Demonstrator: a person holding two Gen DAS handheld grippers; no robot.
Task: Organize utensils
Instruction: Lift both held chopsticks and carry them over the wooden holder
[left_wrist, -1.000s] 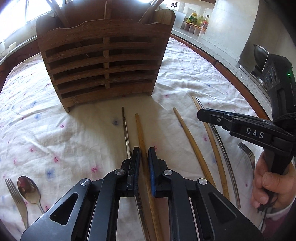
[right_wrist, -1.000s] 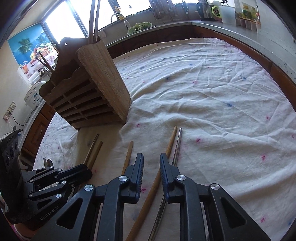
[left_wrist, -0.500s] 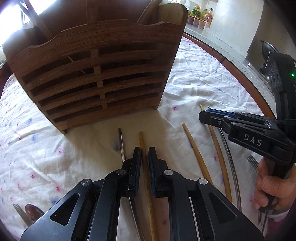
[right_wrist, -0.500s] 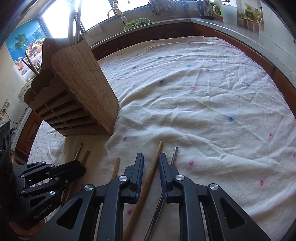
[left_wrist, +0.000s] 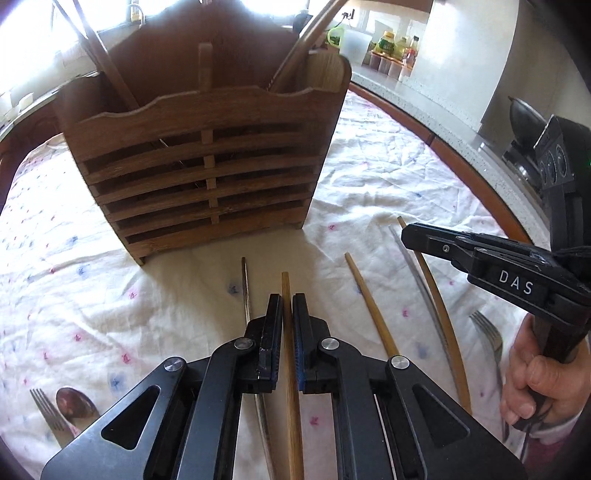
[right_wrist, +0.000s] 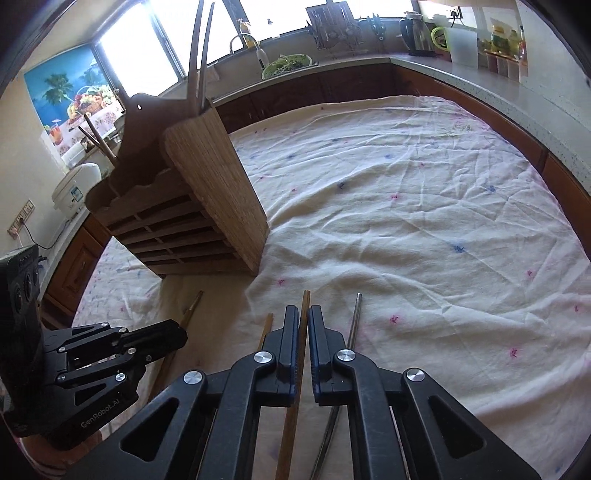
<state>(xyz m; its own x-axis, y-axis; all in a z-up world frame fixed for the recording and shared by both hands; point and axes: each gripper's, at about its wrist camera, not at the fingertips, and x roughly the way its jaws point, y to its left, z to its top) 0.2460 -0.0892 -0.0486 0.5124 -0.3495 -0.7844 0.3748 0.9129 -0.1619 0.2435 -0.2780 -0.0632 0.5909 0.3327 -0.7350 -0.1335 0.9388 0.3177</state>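
Observation:
A slatted wooden utensil holder (left_wrist: 207, 162) stands on the cloth, with several chopsticks upright in it; it also shows in the right wrist view (right_wrist: 207, 206). My left gripper (left_wrist: 287, 299) is shut on a wooden chopstick (left_wrist: 290, 369), with a metal chopstick (left_wrist: 246, 291) lying just left of it. My right gripper (right_wrist: 303, 310) is shut on a wooden chopstick (right_wrist: 301, 354); a metal chopstick (right_wrist: 354, 317) lies to its right and another wooden chopstick (right_wrist: 265, 328) to its left. The right gripper also shows in the left wrist view (left_wrist: 406, 232).
A white dotted cloth (right_wrist: 424, 229) covers the table. A fork (left_wrist: 46, 410) and spoon (left_wrist: 75, 406) lie at front left, another fork (left_wrist: 487, 336) at right. More chopsticks (left_wrist: 373, 310) lie between the grippers. A counter with jars (left_wrist: 391, 51) runs behind.
Both grippers have closed onto wooden chopsticks. Both views have shifted, and the holder now looks nearer in the left wrist view.

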